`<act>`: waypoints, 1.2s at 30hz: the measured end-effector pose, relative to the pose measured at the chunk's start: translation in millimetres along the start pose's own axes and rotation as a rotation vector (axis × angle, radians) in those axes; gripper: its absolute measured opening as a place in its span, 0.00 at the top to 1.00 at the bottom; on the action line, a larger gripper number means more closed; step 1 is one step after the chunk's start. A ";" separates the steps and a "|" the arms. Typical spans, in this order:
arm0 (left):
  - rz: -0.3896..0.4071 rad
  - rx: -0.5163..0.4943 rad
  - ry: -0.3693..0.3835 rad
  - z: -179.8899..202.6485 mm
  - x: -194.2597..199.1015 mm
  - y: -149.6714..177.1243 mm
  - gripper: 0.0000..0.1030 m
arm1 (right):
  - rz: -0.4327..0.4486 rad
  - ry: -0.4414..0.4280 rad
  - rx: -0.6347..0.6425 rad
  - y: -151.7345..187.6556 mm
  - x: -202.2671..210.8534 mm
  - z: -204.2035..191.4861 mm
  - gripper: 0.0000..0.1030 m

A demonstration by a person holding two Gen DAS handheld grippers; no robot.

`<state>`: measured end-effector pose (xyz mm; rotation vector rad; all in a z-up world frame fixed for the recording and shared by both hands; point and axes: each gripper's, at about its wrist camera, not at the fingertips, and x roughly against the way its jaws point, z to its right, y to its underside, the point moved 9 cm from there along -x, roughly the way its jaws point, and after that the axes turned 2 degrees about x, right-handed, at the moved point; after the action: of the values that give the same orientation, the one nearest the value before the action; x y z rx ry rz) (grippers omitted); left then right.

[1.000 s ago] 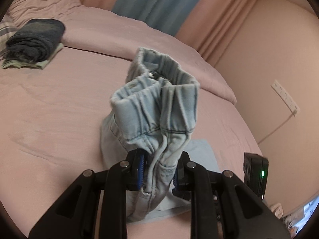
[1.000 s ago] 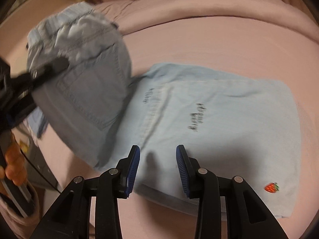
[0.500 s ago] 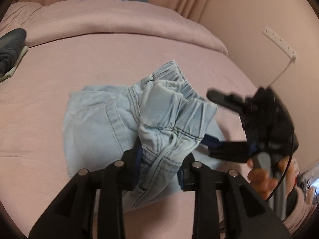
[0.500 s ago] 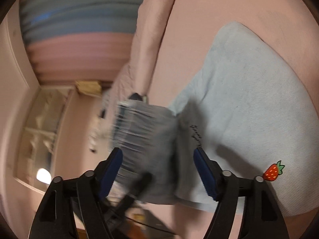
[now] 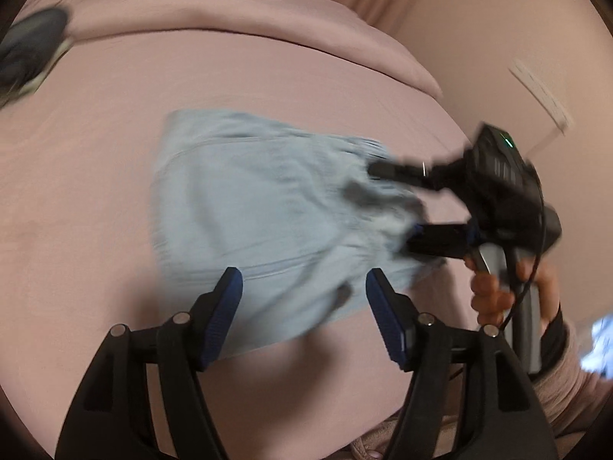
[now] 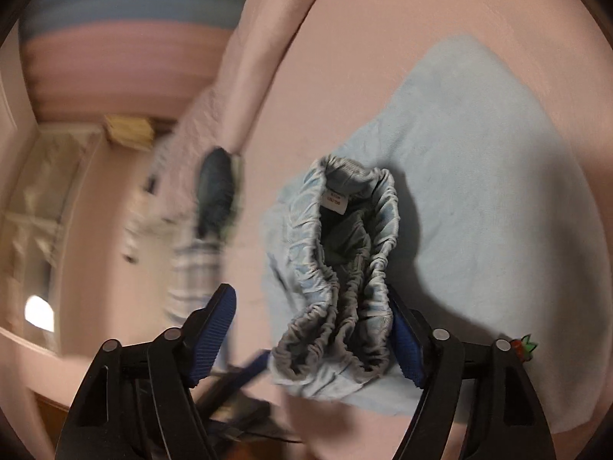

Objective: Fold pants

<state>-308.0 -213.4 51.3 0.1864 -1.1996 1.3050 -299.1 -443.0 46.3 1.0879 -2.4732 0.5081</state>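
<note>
Denim, pale and soft, the pants lie folded near the bed's right edge: light, floppy, best pinched at the elastic waistband. Left hand-held gripper has just been opening, empty; right hand-held gripper spread around the waistband, unclamped.

pants: soft pale denim cloth, ruched elastic waistband. bed: matt pink cloth. fingers: matt black plastic, ribbed blue pads.
</note>
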 end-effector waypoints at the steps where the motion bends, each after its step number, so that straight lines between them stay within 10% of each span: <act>1: 0.004 0.032 -0.008 -10.4 2.0 -1.0 0.35 | -0.009 0.051 0.041 1.9 -5.4 0.0 0.43; 6: 0.013 0.114 -0.017 -28.0 4.7 -12.0 0.35 | 0.008 0.143 0.153 -2.4 -16.7 3.2 0.67; 36: -0.063 -0.053 -0.051 89.0 -102.0 -84.5 0.35 | 0.190 0.080 0.148 -21.3 54.6 28.2 0.68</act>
<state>-270.5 -368.5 55.5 0.2182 -1.2605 1.2182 -322.8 -503.4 52.1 0.8709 -2.5140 0.7869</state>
